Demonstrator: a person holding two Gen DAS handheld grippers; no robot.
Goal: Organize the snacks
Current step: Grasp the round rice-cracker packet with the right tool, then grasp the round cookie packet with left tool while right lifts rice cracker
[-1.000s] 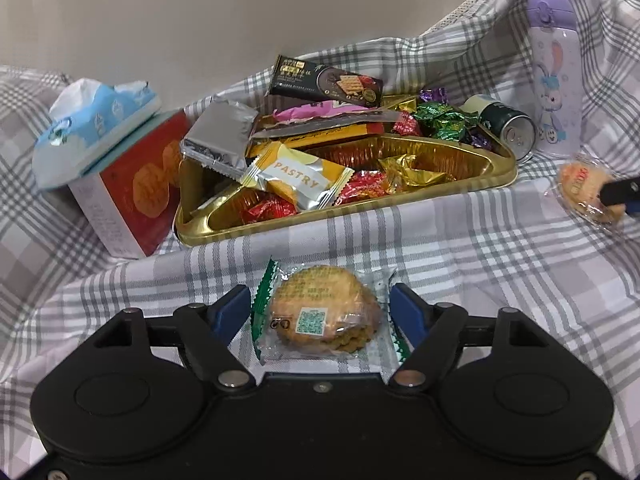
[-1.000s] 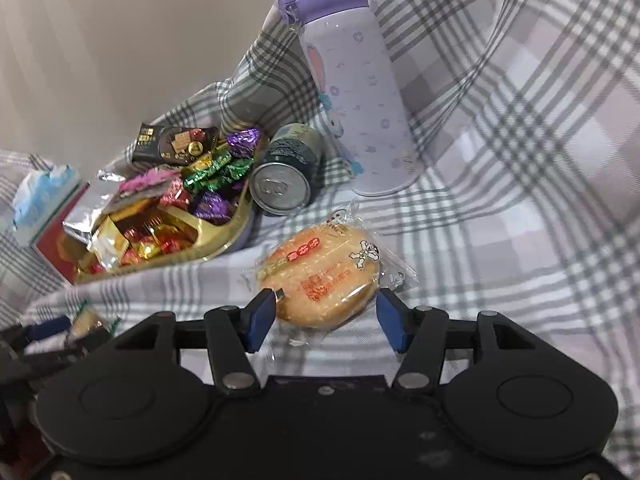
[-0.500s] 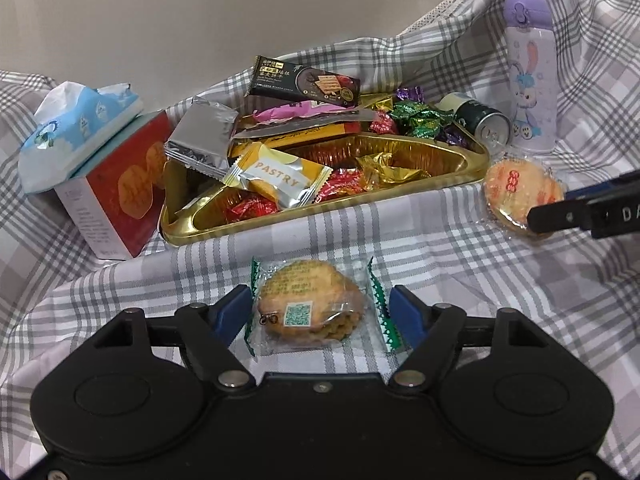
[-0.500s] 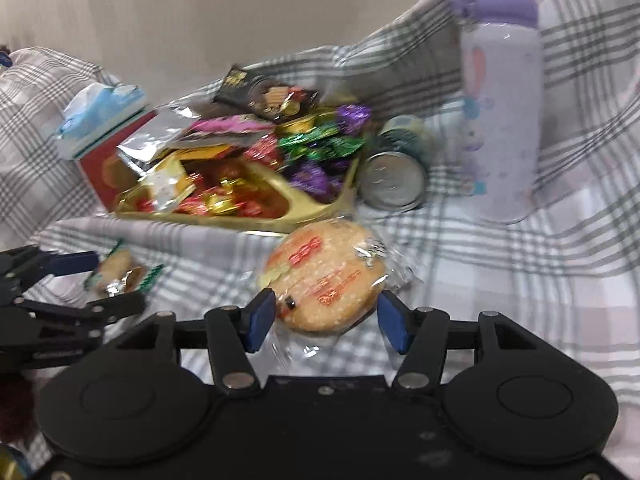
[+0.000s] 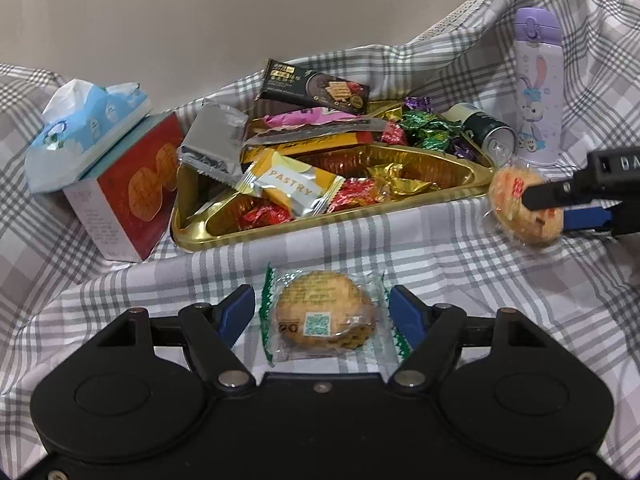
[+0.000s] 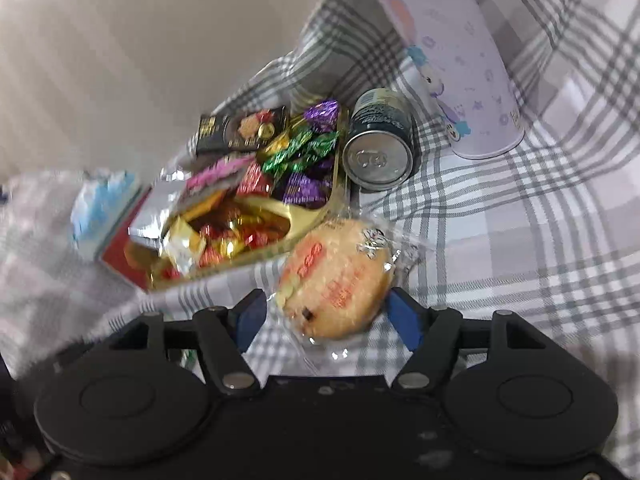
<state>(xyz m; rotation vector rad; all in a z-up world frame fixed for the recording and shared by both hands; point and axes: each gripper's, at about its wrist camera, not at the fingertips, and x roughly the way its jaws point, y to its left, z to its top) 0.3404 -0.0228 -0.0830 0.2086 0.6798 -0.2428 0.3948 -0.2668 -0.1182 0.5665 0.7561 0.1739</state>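
Snacks: we see two wrapped biscuits beside gold tray (image 5: 192,236).
Left gripper (image 5: 322,312): our jaws wide, green-edged biscuit (image 5: 326,316) lying loose between.
Right gripper (image 6: 328,314): our jaws opening around red-print biscuit (image 6: 336,280).

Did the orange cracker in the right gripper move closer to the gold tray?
Yes. In the left wrist view the orange cracker went from far right, below the purple bottle, leftward to the gold tray corner.
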